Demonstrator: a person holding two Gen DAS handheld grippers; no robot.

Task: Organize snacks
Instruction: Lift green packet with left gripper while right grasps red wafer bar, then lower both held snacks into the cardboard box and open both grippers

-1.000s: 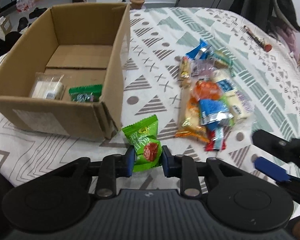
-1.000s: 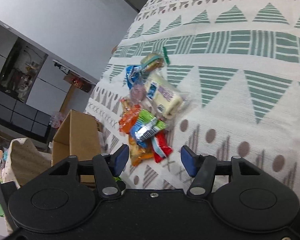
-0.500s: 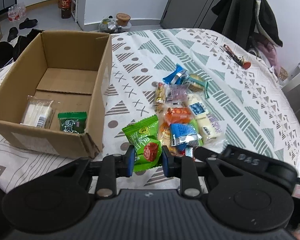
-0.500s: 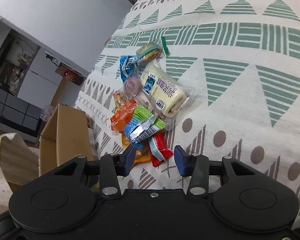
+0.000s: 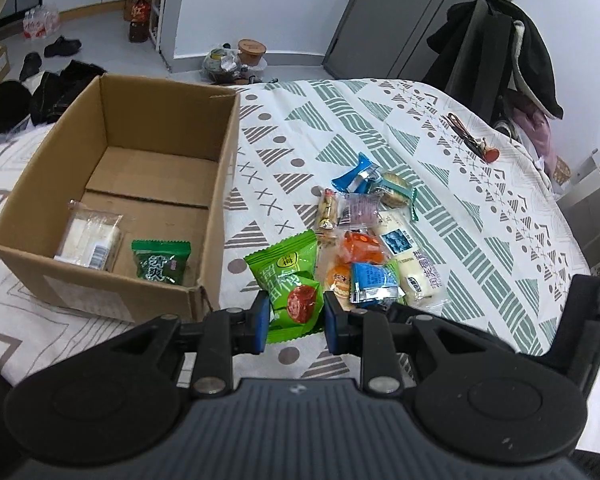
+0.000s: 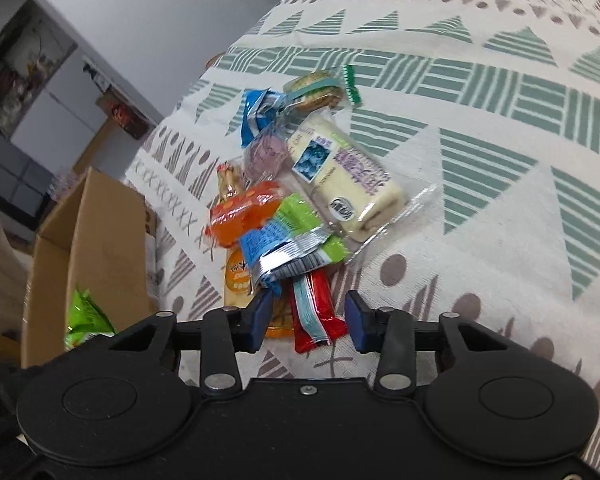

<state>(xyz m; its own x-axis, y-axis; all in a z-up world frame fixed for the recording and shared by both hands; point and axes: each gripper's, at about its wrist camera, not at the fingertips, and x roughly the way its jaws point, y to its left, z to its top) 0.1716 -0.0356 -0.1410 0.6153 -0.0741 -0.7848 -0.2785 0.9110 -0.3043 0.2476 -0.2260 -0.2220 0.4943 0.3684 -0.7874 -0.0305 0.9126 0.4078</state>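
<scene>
My left gripper (image 5: 294,322) is shut on a bright green snack packet (image 5: 288,280) with a red fruit picture, held above the tablecloth right of the cardboard box (image 5: 216,204). The box holds a clear-wrapped white snack (image 5: 90,240) and a dark green packet (image 5: 160,266). A pile of snacks (image 5: 368,236) lies on the cloth to the right. In the right wrist view my right gripper (image 6: 308,320) is open, its fingers on either side of a red packet (image 6: 316,316) at the near edge of the pile (image 6: 296,200). The box (image 6: 96,248) shows at left.
A patterned tablecloth (image 5: 480,216) covers the round table. A small red-tipped object (image 5: 476,140) lies at the far right of the cloth. A dark coat (image 5: 512,52) hangs on a chair behind. Shoes, bottles and bags lie on the floor beyond the box.
The left gripper has risen and pulled back with the green packet, so more of the table shows. The right gripper has moved closer to the pile and narrowed around the red packet.
</scene>
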